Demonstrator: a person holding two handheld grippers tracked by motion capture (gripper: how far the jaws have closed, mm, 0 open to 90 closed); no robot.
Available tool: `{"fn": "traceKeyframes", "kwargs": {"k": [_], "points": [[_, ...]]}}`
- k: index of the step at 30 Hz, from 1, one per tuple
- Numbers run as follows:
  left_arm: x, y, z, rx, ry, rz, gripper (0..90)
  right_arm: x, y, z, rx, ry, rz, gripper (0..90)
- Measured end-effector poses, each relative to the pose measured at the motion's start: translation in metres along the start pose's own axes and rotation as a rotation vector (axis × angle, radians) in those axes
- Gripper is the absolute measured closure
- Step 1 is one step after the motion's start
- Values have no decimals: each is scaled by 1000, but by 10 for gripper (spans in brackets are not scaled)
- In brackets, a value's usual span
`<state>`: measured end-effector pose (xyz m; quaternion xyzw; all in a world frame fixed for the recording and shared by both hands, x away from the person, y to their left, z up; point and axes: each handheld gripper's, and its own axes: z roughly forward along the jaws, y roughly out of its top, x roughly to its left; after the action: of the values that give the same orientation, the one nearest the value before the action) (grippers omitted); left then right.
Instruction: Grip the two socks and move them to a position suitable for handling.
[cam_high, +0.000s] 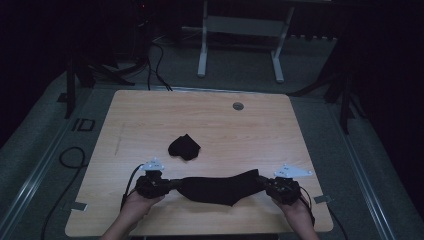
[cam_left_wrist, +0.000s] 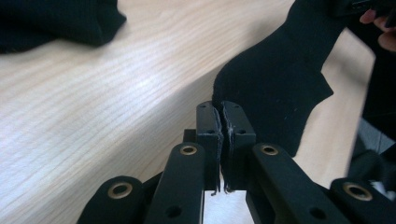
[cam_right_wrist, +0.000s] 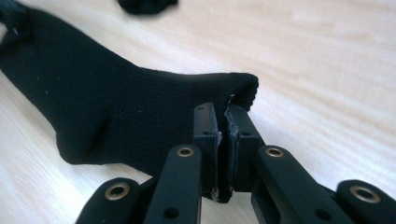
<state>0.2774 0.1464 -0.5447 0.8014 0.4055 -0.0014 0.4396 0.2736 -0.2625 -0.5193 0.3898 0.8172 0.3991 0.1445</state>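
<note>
A: Two grippers, one black sock (cam_high: 216, 189) between them. It is stretched along the near edge of the surface (cam_high: 150, 120), sagging a little in the middle.

B: So the step in hand looks like spreading it out flat. How would you do that well?

A: Keep the pull even from both ends and keep both hands at the same height, so the sock goes down straight instead of twisting. Lower it until the middle touches the wood first, I'd say, then lay the ends down.

B: And the fingers?

A: The left gripper (cam_left_wrist: 224, 109) has its fingers (cam_left_wrist: 208, 133) pinched together on one end of the sock, with just the thin knit fabric between them. The right gripper (cam_right_wrist: 223, 114) is the same: its fingers (cam_right_wrist: 205, 130) are clamped on the ribbed edge at the other end, near the near right corner.

B: Any risk?

A: The bite is shallow on both sides, only at the edge of the cloth, so a hard tug might slip it free.

B: What's the dark lump farther in?

A: A second black sock (cam_high: 184, 147), bunched up near the centre of the surface, well apart from the stretched one and untouched.
</note>
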Motion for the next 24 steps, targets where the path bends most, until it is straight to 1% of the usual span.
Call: {"fn": "traceKeyframes", "kwargs": {"k": [3, 5, 6, 8, 10, 11, 12, 14, 15, 17, 18, 19, 20, 21, 22, 24], "points": [[4, 0, 12, 23, 24, 9, 868, -4, -7, 10, 32, -5, 15, 840], [7, 1, 18, 35, 34, 9, 867, -9, -10, 14, 48, -6, 37, 838], [8, 1, 20, 40, 31, 10, 866, -11, -12, 17, 57, -2, 51, 836], [10, 2, 24, 48, 35, 14, 864, -13, -17, 20, 78, -3, 58, 833], [12, 2, 26, 45, 32, 15, 863, -15, -20, 23, 87, 0, 76, 828], [14, 3, 27, 47, 26, 12, 861, -15, -21, 23, 92, -1, 77, 827], [15, 4, 28, 50, 26, 14, 861, -15, -22, 24, 94, -12, 71, 821], [17, 5, 30, 53, 24, 11, 853, -16, -23, 26, 103, -20, 69, 790], [17, 5, 31, 55, 30, 14, 837, -16, -23, 27, 111, -21, 67, 766], [18, 6, 30, 52, 50, 14, 756, -18, -23, 28, 132, -19, 77, 685], [18, 6, 28, 46, 61, 10, 674, -20, -22, 27, 131, -17, 87, 642], [18, 6, 27, 47, 72, 11, 619, -21, -20, 26, 129, -22, 90, 604], [18, 5, 24, 40, 80, 24, 555, -22, -19, 24, 121, -26, 90, 566], [18, 4, 21, 25, 87, 30, 496, -22, -17, 22, 111, -33, 86, 536], [18, 4, 18, 21, 88, 31, 437, -22, -15, 20, 103, -40, 76, 509], [19, 3, 10, -10, 94, 31, 404, -23, -10, 17, 91, -50, 58, 455]]}}
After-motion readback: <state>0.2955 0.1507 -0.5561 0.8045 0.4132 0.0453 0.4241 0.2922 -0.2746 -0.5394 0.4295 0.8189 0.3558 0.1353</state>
